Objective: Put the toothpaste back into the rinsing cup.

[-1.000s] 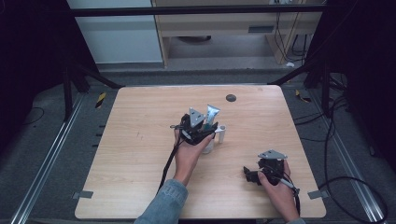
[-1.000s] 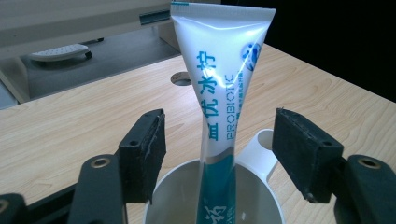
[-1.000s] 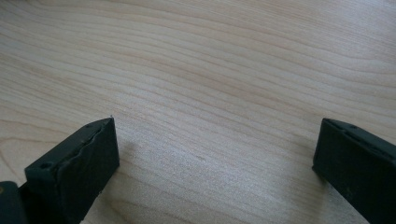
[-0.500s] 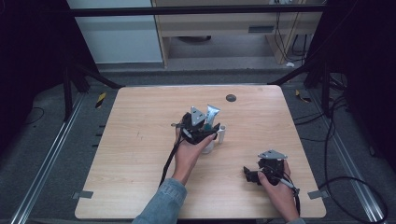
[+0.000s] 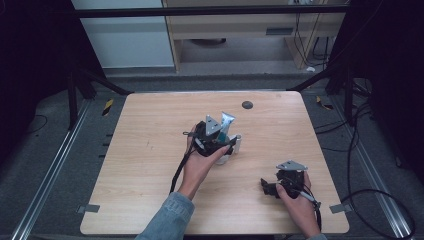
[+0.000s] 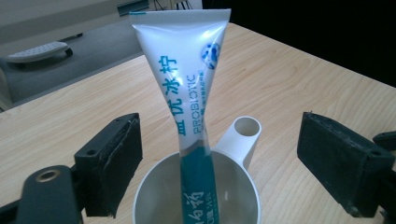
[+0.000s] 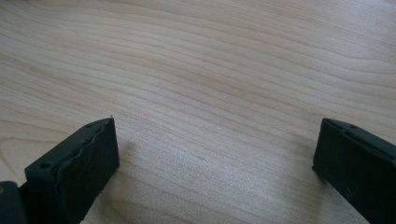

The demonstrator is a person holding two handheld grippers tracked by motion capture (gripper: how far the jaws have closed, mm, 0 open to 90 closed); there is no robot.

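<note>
near the right edge the right gripper [image 5: 272,186] rests on the table [image 5: 150,150], jaws spread on nothing. mid-table, a white and teal toothpaste tube [image 6: 187,84] stands upright in a metal cup [image 6: 154,191], crimped end up. around it the left gripper [image 6: 219,163] has just been opening, pads clear.

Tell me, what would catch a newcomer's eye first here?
Probably the white and teal tube standing upright in a white cup near the middle of the wooden table. The left claw sits around it with its jaws apart on either side, having just been opening, not pressing on the tube. Nearer the table's front right corner, the right claw rests open over bare wood.
</note>
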